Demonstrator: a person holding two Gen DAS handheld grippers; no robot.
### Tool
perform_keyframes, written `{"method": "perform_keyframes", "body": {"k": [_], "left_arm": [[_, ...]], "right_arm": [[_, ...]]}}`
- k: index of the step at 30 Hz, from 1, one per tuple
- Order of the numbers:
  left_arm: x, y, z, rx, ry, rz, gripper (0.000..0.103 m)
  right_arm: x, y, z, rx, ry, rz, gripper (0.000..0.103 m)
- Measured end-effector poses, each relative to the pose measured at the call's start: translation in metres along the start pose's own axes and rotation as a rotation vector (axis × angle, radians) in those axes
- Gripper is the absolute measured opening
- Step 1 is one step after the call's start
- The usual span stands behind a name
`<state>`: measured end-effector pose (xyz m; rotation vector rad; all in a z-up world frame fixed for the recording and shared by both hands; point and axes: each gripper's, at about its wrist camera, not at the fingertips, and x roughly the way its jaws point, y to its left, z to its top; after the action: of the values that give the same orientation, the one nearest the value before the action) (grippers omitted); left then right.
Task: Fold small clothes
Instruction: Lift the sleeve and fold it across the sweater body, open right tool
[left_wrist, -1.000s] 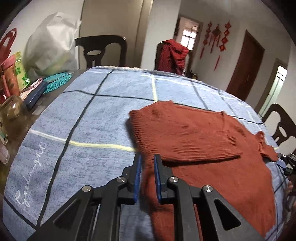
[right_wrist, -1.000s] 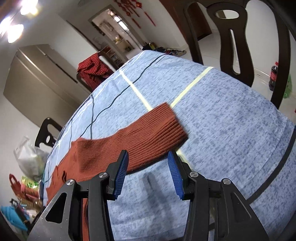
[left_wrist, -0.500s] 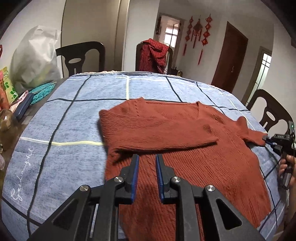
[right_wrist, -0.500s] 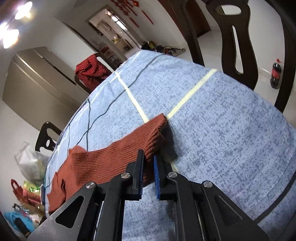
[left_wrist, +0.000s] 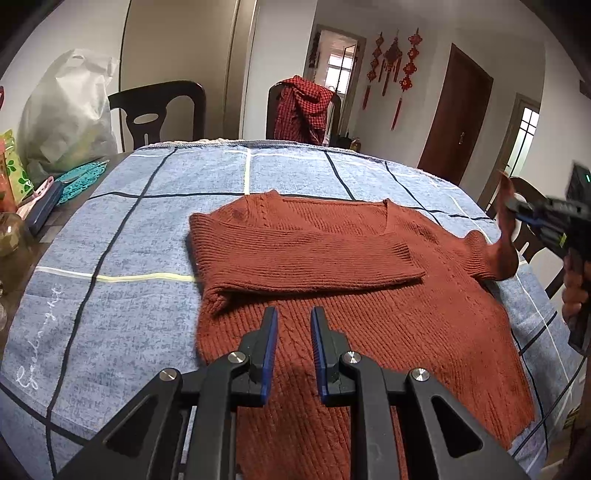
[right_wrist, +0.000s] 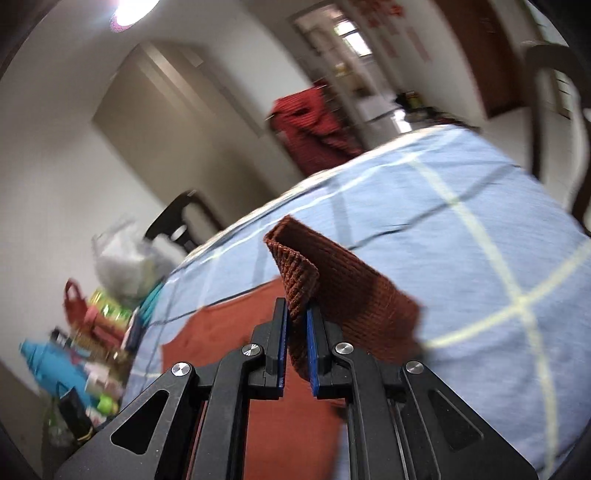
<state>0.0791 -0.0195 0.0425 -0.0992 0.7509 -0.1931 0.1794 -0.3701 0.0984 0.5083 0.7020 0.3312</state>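
A rust-red knitted sweater (left_wrist: 369, 314) lies flat on the blue checked tablecloth (left_wrist: 129, 258), front up. Its left sleeve (left_wrist: 306, 258) is folded across the chest. My left gripper (left_wrist: 294, 312) hovers just over the sweater's lower body, its jaws a narrow gap apart with nothing between them. My right gripper (right_wrist: 296, 304) is shut on the cuff of the right sleeve (right_wrist: 351, 280) and holds it up off the table. In the left wrist view that right gripper (left_wrist: 517, 210) shows at the table's right edge in a person's hand, the lifted sleeve (left_wrist: 502, 251) hanging from it.
Dark wooden chairs (left_wrist: 159, 110) ring the table; one holds a red plaid garment (left_wrist: 303, 107). A white plastic bag (left_wrist: 66, 118), a teal mat (left_wrist: 85, 177) and jars and packets crowd the table's left end. Another chair (left_wrist: 528, 192) stands behind the right gripper.
My right gripper closed on the sleeve cuff, then lifted it up and rolled. The left gripper drifted right from the sweater's left edge to over its body.
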Motion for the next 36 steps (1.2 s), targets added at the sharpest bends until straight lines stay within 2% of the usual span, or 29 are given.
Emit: {"method": "perform_keyframes", "body": {"k": [4, 8, 12, 15, 18, 20, 23, 27, 28, 31, 34, 36], "left_arm": [[-0.008, 0.006, 0.0, -0.011, -0.01, 0.017, 0.02], [-0.013, 0.012, -0.002, -0.026, -0.012, 0.031, 0.02], [-0.015, 0.016, -0.003, -0.029, -0.008, 0.038, 0.02], [-0.015, 0.016, -0.001, -0.026, -0.007, 0.033, 0.02], [-0.011, 0.011, 0.005, -0.018, -0.007, 0.016, 0.02], [-0.009, 0.003, 0.01, -0.001, -0.013, -0.004, 0.02], [-0.002, -0.011, 0.02, 0.021, -0.018, -0.042, 0.02], [0.011, -0.032, 0.039, 0.041, -0.024, -0.106, 0.02], [0.015, -0.036, 0.044, 0.042, -0.023, -0.12, 0.02], [0.03, -0.05, 0.054, 0.053, -0.015, -0.138, 0.02], [0.049, -0.059, 0.059, 0.062, 0.016, -0.171, 0.02], [0.065, -0.062, 0.055, 0.071, 0.061, -0.181, 0.02]], "right_arm": [[0.044, 0.054, -0.013, -0.096, 0.092, 0.086, 0.009], [0.101, 0.094, -0.04, -0.162, 0.224, 0.128, 0.009], [0.142, 0.108, -0.071, -0.206, 0.35, 0.145, 0.016], [0.133, 0.105, -0.076, -0.187, 0.342, 0.228, 0.025], [0.112, 0.101, -0.07, -0.205, 0.302, 0.254, 0.028], [0.095, 0.088, -0.063, -0.221, 0.261, 0.224, 0.028], [0.08, 0.059, -0.058, -0.214, 0.231, 0.121, 0.028], [0.089, 0.025, -0.072, -0.198, 0.329, -0.001, 0.027], [0.089, 0.021, -0.078, -0.204, 0.355, 0.0, 0.026], [0.078, 0.026, -0.082, -0.243, 0.352, 0.04, 0.026], [0.071, 0.026, -0.072, -0.26, 0.291, 0.039, 0.026], [0.073, 0.02, -0.058, -0.228, 0.243, 0.02, 0.026]]}}
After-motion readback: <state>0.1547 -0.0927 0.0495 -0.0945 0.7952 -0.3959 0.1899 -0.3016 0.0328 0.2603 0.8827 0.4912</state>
